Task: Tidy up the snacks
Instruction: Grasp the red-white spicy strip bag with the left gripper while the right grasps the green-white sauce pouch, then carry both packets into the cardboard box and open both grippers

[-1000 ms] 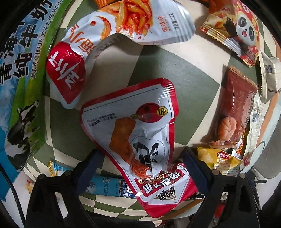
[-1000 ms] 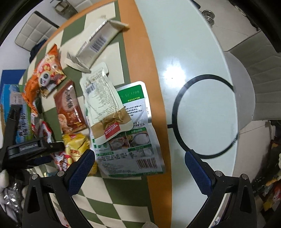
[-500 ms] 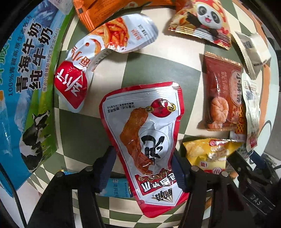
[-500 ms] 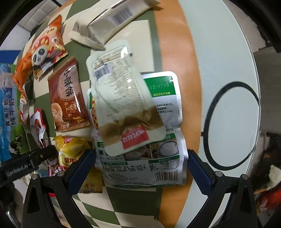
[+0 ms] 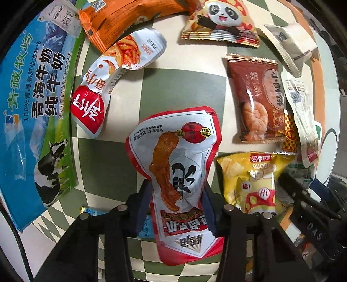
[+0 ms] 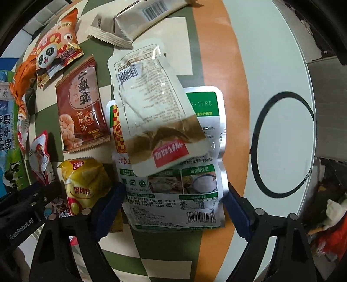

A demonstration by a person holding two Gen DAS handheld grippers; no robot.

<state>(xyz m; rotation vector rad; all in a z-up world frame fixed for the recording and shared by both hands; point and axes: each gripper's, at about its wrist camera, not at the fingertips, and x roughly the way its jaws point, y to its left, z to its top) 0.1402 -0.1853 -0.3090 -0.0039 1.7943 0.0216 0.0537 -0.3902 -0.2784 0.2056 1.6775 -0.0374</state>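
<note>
In the left wrist view, a blue milk box (image 5: pixel 32 112) is lying at the far left on the checkered cloth (image 5: pixel 173 82); beside it a white and red pouch (image 5: pixel 108 82) is resting under an orange packet (image 5: pixel 130 19); in the middle the left gripper (image 5: pixel 175 208) is pinching the red chicken pouch (image 5: pixel 177 173) between its 2 fingers; to the right a yellow chip bag (image 5: pixel 253 177) is lying below a brown shrimp packet (image 5: pixel 258 102). In the right wrist view, the right gripper (image 6: pixel 173 206) is standing wide open, its 2 fingers flanking a green and white packet (image 6: pixel 195 184) without touching it; a white pouch (image 6: pixel 151 108) is lying on top of this packet; the white table (image 6: pixel 271 65) is showing at the right.
</note>
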